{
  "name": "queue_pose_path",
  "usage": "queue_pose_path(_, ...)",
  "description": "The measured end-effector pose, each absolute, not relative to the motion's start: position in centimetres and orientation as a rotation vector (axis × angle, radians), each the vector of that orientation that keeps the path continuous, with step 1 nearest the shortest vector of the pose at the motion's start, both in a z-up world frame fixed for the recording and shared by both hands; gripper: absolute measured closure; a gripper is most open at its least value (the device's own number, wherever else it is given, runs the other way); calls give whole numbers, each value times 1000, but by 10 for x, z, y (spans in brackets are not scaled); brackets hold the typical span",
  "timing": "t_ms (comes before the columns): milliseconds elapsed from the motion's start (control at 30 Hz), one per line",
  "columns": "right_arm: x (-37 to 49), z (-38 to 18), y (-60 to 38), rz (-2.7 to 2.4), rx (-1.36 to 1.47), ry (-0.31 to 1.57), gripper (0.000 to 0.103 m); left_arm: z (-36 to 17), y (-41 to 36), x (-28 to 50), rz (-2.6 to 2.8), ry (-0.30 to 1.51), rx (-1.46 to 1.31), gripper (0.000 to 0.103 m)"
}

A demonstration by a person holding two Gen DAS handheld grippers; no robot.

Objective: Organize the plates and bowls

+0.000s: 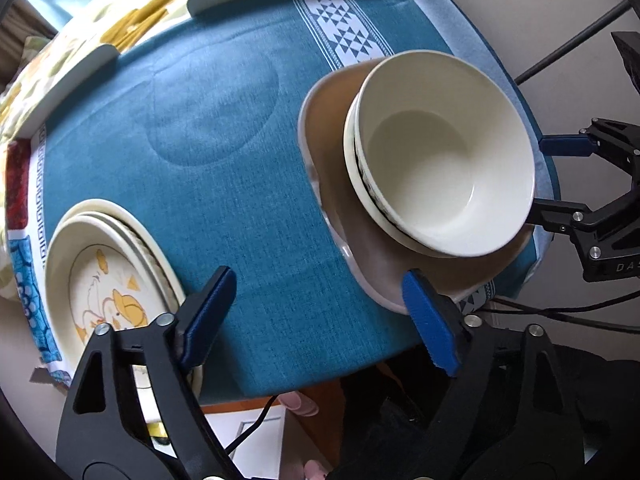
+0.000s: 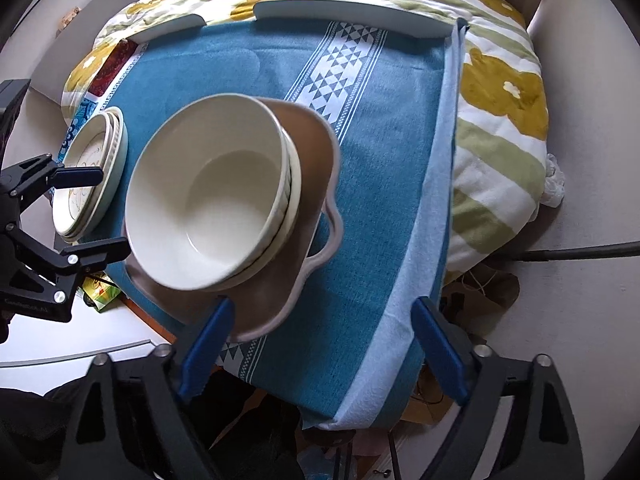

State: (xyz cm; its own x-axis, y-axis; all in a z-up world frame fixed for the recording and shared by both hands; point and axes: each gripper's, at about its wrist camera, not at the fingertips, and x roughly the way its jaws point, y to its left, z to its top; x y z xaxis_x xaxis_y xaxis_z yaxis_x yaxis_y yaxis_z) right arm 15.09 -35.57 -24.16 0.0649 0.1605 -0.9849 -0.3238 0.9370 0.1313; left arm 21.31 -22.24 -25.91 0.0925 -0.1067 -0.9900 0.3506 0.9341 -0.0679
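Observation:
A stack of cream bowls (image 1: 440,156) sits in a brown wavy-rimmed dish (image 1: 336,148) on the blue cloth (image 1: 224,128); the bowls (image 2: 208,196) and dish (image 2: 312,152) also show in the right wrist view. A stack of cream plates with a yellow cartoon print (image 1: 108,280) lies at the left; it shows in the right wrist view too (image 2: 92,172). My left gripper (image 1: 320,312) is open and empty, between the plates and the dish. My right gripper (image 2: 324,348) is open and empty, its left finger by the dish's near rim.
Two long white trays (image 2: 352,14) lie at the far edge of the blue cloth (image 2: 380,160). A flowered blanket (image 2: 504,92) hangs beyond and to the right. The table's near edge drops to cables and clutter on the floor (image 2: 472,292).

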Motion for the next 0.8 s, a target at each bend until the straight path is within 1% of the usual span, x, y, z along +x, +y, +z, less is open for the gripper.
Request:
queue_pose_path(100,152,-253,-351,392,-133,1491,46,-270,-228,215,-376,1470,181,34)
queue_pose_path(133,153,-255,-350,402,-118,1496,48,-273,-230,215,-384,1479,174,39)
queue_pose_path(200,154,-258,-349,417,-94,1503,60,-277,-233,216,-396,1484,173,48)
queue_pose_path(233,155,-260,-349,427,-84,1505,63,-280,-235,216,-409,1486,164,58)
queue_pose_path(267,156,-262,-348,438,-74,1508,70,-283,-238,216,-426,1491,150,67)
queue_pose_path(367,154,-266,-342,467,-69,1504,79,-292,-244,215,-463,1509,118,76)
queue_pose_path(400,153,-267,-341,473,-77,1500,81,-293,-246,213,-474,1503,116,77)
queue_pose_path(667,143,-264,-338,480,-138,1424,81,-287,-262,196,-458,1385,252,78)
queue_pose_path(800,142,-262,-340,468,-135,1399,81,-285,-267,191,-449,1355,270,78)
